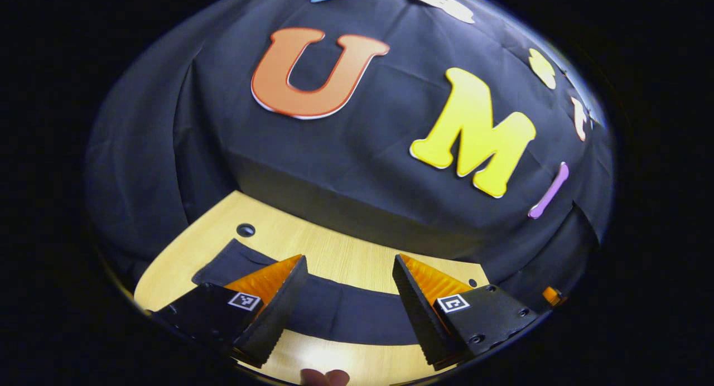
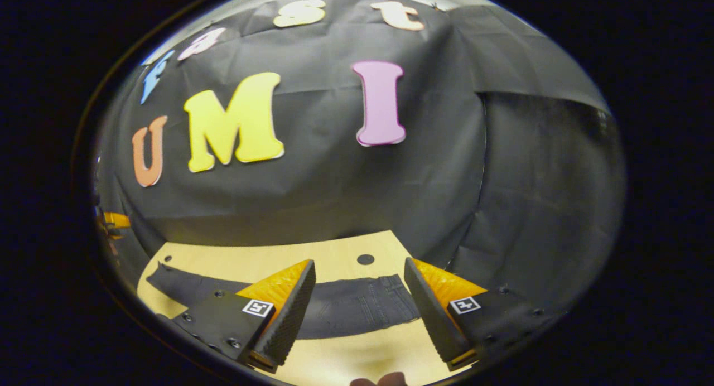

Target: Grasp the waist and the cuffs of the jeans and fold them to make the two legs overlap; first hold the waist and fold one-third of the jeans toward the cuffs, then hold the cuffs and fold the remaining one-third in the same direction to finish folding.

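L gripper (image 1: 349, 288): jaws stood wide apart, nothing between them, touching nothing; held above the tabletop (image 1: 334, 252). Seen through the gap was the dark jeans (image 1: 340, 310), lying flat as a long band across the light wood, the end w/ a squared corner toward the left of the left gripper view, near a small dark hole (image 1: 245, 230) in the board. Fingertips of a person (image 1: 325, 377) showed at the bottom edge.

R gripper (image 2: 360, 291): jaws likewise spread wide, empty, clear of the cloth, above the tabletop (image 2: 279, 257). Btwn them lay the jeans (image 2: 357, 308), w/ stitched seams and what looked like a pocket on the right part; the legs ran off to the left. Another hole (image 2: 365, 259) sat just beyond the jeans.
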`<state>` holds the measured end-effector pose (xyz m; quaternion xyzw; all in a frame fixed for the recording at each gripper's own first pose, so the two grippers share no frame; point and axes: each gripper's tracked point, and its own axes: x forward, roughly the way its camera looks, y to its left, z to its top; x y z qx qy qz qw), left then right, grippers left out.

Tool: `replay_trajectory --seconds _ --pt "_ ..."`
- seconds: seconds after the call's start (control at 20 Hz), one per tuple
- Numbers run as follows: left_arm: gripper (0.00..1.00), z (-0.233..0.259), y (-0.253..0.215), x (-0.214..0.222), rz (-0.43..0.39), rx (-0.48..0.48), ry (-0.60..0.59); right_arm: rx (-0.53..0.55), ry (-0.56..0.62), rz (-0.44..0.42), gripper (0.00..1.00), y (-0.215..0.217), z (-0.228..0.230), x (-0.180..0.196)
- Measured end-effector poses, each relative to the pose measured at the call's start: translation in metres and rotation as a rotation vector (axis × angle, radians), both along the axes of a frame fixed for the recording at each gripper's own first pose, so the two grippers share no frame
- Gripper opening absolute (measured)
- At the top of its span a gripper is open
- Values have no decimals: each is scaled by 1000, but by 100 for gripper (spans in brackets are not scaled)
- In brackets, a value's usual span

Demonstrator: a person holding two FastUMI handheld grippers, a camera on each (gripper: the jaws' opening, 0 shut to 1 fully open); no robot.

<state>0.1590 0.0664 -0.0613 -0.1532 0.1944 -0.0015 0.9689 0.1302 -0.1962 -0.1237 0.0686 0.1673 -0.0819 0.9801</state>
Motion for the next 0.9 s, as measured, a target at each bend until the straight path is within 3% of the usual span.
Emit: replay_trajectory --seconds 0.2,0.4,0.6,0.65,0.7,0.75,0.85,0.9 --pt "99 21 1 -46 34 82 -132 -31 -47 30 98 26 -5 -25" --pt "98 30 -17 -84 7 156 -183 16 -20 1 98 15 -23 -61" --pt "99 29 -47 -92 -60 199 -170 19 11 -48 98 -3 -53 -58" --pt "98 29 -56 -91 -82 209 -162 25 26 -60 93 -9 -63 -54" --pt "99 28 -63 -90 -95 219 -159 38 37 -66 98 -14 -73 -51" --pt "99 30 -67 -90 -107 230 -159 56 50 -76 94 -19 -85 -47" --pt "99 36 -78 -88 -109 256 -169 94 80 -106 98 -36 -113 -31" --pt "99 39 -82 -88 -103 268 -176 116 102 -123 93 -45 -130 -21"
